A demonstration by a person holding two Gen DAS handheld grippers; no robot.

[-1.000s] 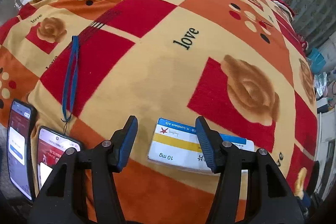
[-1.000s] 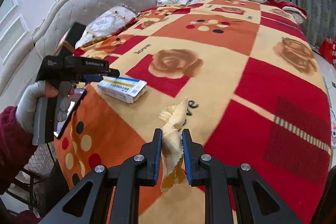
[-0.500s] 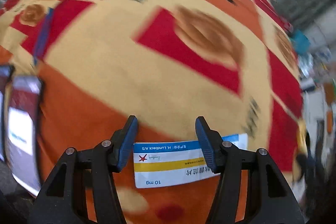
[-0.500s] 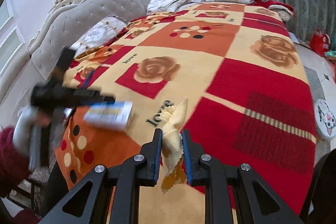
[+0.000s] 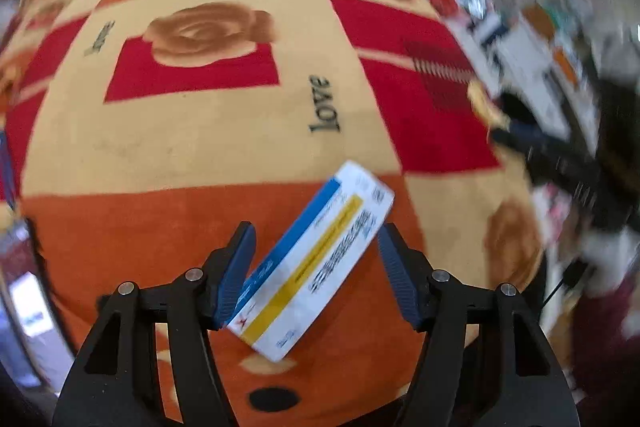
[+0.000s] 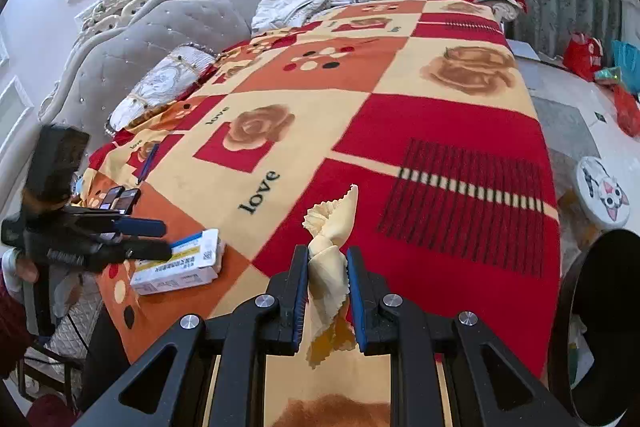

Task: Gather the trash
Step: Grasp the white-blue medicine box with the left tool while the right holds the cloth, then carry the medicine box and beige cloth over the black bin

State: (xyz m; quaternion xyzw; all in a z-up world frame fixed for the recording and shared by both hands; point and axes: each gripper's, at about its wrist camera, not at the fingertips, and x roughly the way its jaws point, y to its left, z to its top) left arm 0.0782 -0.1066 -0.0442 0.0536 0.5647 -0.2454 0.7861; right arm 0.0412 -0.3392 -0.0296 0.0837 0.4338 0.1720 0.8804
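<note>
Swung askew, medicine box [image 5: 316, 263] lies between left fingers [image 5: 236, 267].

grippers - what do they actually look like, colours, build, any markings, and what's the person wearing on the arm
Both the left gripper and right gripper are black frames with triangular cut-outs and silver pivot bolts, ending in two fingers faced with ribbed blue pads. From the right wrist view, the left gripper has a black pistol-style handle with small white lettering, too small to read. The person wears a dark red sleeve.
</note>
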